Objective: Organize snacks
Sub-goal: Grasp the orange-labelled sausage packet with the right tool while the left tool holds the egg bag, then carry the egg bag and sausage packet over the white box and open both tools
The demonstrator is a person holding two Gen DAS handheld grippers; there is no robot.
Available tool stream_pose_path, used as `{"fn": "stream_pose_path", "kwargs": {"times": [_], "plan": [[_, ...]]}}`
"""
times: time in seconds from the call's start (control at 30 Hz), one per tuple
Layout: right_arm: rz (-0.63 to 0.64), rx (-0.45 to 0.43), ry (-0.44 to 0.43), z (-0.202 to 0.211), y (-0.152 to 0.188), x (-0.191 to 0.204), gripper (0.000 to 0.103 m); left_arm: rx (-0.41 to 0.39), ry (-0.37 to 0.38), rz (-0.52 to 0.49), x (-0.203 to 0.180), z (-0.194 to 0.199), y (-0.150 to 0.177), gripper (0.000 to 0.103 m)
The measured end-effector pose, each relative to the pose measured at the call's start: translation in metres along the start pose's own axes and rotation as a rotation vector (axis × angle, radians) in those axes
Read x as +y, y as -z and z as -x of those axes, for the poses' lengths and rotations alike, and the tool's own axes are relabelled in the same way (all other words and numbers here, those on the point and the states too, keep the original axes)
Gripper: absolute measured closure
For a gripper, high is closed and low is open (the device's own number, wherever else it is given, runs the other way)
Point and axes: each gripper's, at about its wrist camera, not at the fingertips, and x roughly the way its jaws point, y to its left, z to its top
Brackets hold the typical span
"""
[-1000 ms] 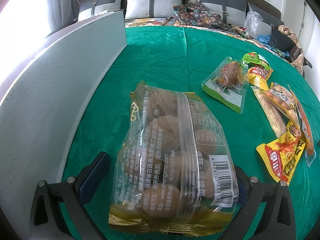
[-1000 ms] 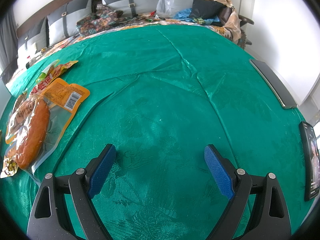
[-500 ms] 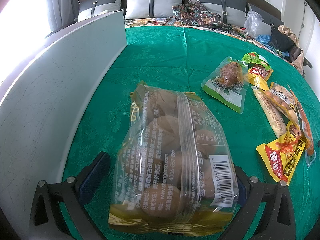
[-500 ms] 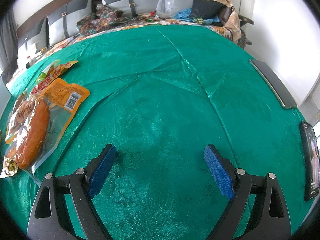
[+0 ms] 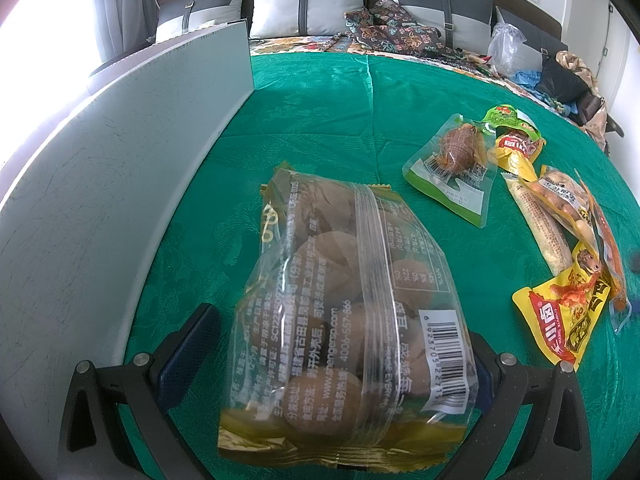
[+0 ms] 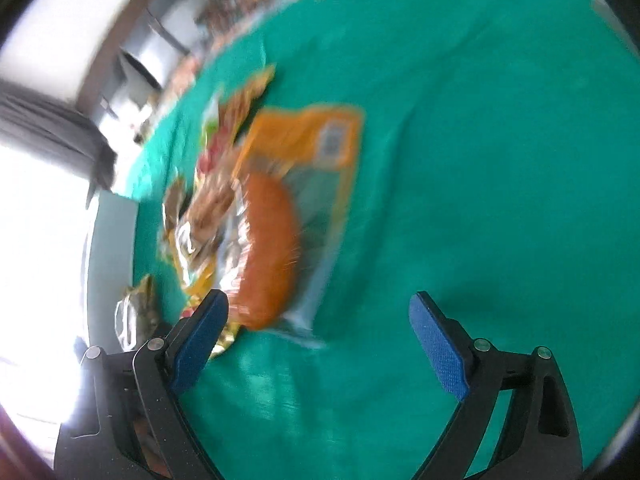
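- Green cloth (image 5: 320, 120) covers what looks like a bed and carries every snack. A pale grey panel (image 5: 120, 180) stands along its left edge.
- Clear bag of round brown snacks (image 5: 344, 312): it sits near the panel, between the jaws of the left tool (image 5: 340, 326). The jaws are spread wide. Cloth shows between the left pad and the bag, and the right pad is hidden behind the bag's edge, so no grip is evident. This view is unchanged from a second ago.
- Orange sausage packet (image 6: 276, 240): it lay at the far left of the right wrist view a second ago. It now fills the middle-left, heavily blurred, so the right tool (image 6: 320, 300) has swung toward the loose snacks.
- Right tool: its jaws are opening to nearly their widest with only bare cloth between them. The sausage packet lies just beyond and left of the left finger, not yet between the jaws. It is probably the next item to be picked up.
- Smaller packets (image 5: 560, 240): they lie in a loose row on the right, well apart from the bag and not yet sorted.
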Motion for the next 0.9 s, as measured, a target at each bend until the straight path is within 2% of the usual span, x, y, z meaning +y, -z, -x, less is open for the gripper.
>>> {"fn": "stream_pose_path", "kwargs": {"times": [0.1, 0.17, 0.2, 0.23, 0.3, 0.33, 0.37, 0.43, 0.5, 0.6, 0.67, 0.77, 0.83, 0.9], "plan": [[0.115, -0.019, 0.199, -0.034, -0.009, 0.046, 0.005, 0.001, 0.000, -0.002, 0.002, 0.001, -0.005, 0.000], [0.234, -0.029, 0.294, -0.051, -0.007, 0.063, 0.012, 0.014, 0.004, -0.020, 0.001, 0.001, -0.008, 0.000], [0.255, -0.037, 0.299, -0.052, -0.005, 0.065, 0.028, 0.030, 0.009, -0.033, 0.000, 0.000, -0.012, 0.002], [0.251, -0.045, 0.245, -0.046, -0.002, 0.062, 0.050, 0.047, 0.020, -0.033, 0.001, 0.000, -0.014, 0.013], [0.217, -0.036, 0.177, -0.035, 0.001, 0.049, 0.057, 0.025, 0.038, -0.032, 0.003, 0.009, -0.014, 0.034], [0.196, -0.031, 0.133, -0.029, 0.003, 0.041, 0.059, 0.033, 0.053, -0.030, 0.003, 0.012, -0.013, 0.035], [0.168, -0.032, 0.082, -0.023, 0.004, 0.033, 0.060, 0.040, 0.110, -0.005, 0.006, 0.017, -0.013, 0.035], [0.046, -0.025, -0.097, -0.011, 0.009, 0.005, 0.061, 0.037, 0.154, 0.019, 0.008, 0.025, -0.010, 0.036], [-0.025, -0.047, -0.202, 0.000, 0.016, -0.014, 0.061, 0.029, 0.198, 0.041, 0.007, 0.041, -0.007, 0.036], [-0.078, -0.076, -0.308, 0.011, 0.026, -0.024, 0.061, 0.027, 0.261, 0.085, 0.006, 0.061, -0.005, 0.036], [-0.063, -0.082, -0.329, 0.017, 0.031, -0.016, 0.061, 0.011, 0.320, 0.125, 0.012, 0.084, -0.008, 0.036], [0.007, -0.068, -0.378, 0.022, 0.039, 0.019, 0.061, -0.026, 0.364, 0.157, 0.029, 0.119, -0.017, 0.036], [0.064, -0.042, -0.434, 0.023, 0.046, 0.054, 0.061, -0.069, 0.368, 0.181, 0.051, 0.143, -0.026, 0.036], [0.111, 0.003, -0.513, 0.023, 0.052, 0.095, 0.061, -0.120, 0.324, 0.216, 0.090, 0.169, -0.039, 0.036]]}}
